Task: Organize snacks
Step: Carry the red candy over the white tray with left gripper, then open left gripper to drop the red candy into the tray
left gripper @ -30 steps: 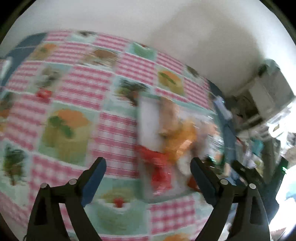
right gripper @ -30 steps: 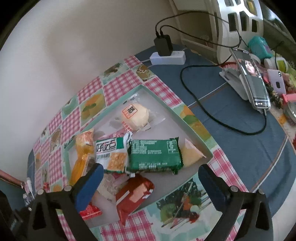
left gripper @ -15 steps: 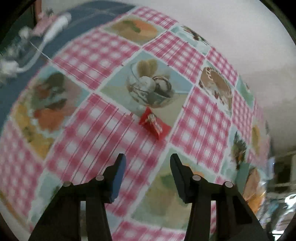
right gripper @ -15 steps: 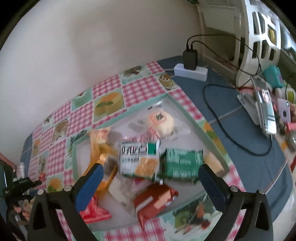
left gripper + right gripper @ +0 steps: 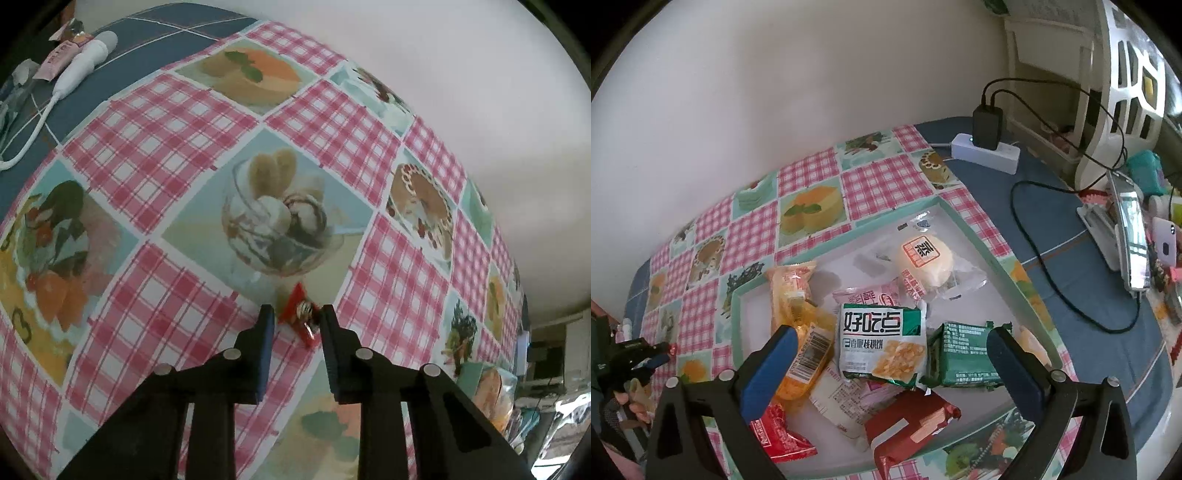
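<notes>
A small red candy lies on the checked tablecloth, left of the tray. My left gripper points steeply down at it. Its jaws are closing, and the candy sits between the pads, which meet its sides. The right wrist view shows the same left gripper with the red candy at its tip. My right gripper hangs open over the teal-rimmed tray. The tray holds several snacks: a green-and-white biscuit pack, a dark green pack, a wrapped bun and an orange pack.
A white power strip with a black charger and cables lies right of the tray, on blue cloth. A phone leans on a stand there. A white corded device lies at the far left. The wall runs along the table's back edge.
My left gripper swung away from the tray to the left and sank onto the red candy, its jaws narrowing around it. The right gripper drifted a little over the tray and stayed open.
</notes>
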Motion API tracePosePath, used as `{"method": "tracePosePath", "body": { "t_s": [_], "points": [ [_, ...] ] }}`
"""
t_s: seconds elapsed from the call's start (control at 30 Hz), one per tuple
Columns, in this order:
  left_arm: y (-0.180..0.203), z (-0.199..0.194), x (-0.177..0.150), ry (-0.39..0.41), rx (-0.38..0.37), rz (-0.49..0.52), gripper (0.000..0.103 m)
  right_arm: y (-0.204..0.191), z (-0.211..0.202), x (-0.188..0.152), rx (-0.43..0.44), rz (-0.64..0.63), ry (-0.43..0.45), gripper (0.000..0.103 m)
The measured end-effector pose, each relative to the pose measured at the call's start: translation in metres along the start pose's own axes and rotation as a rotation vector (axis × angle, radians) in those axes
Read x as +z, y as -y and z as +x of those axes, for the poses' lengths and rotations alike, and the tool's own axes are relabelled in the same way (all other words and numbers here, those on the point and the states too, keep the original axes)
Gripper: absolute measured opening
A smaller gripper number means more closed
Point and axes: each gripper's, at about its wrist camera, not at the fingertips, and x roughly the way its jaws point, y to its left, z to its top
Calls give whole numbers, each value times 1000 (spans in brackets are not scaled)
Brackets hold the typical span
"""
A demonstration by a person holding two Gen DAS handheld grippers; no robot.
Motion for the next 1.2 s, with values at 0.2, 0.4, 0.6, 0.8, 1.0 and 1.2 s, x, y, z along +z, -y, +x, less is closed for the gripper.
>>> {"method": "tracePosePath", "body": {
  "t_s": [0.2,0.4,0.6,0.8,1.0,1.2],
  "points": [
    [15,14,14,1,82,26,26,5,1,-1,10,17,-10,103],
    [36,22,6,5,128,103,18,7,2,-2,15,22,-23,103],
    [63,16,-22,-56,-3,148,16,11,0,-3,26,29,-20,103],
    [134,3,-64,-129,-185,316,17,11,-3,-6,38,30,-21,103],
    [191,-1,-107,-164,-201,461,17,14,-2,-9,35,32,-31,103],
    [205,-10,-143,-150,-158,528,47,16,-4,-16,38,41,-41,103]
  ]
}}
